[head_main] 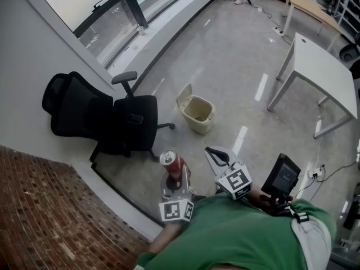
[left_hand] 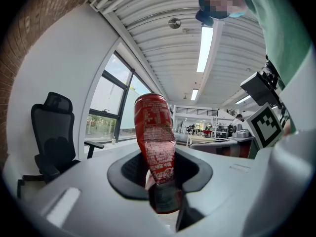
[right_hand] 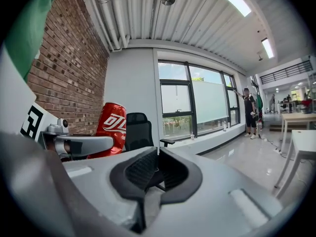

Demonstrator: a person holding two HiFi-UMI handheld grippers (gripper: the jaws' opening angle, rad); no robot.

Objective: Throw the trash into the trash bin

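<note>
A red soda can stands upright between the jaws of my left gripper, which is shut on its lower part. In the left gripper view the can rises from between the dark pads. My right gripper is just to the right of it, shut with nothing in it; its pads meet at the tip. The right gripper view shows the can off to its left. A beige trash bin with its lid tipped back stands on the floor ahead of both grippers.
A black office chair stands left of the bin, by the window ledge. White tables stand to the right. A brick wall runs along the near left. People stand at the far end of the room.
</note>
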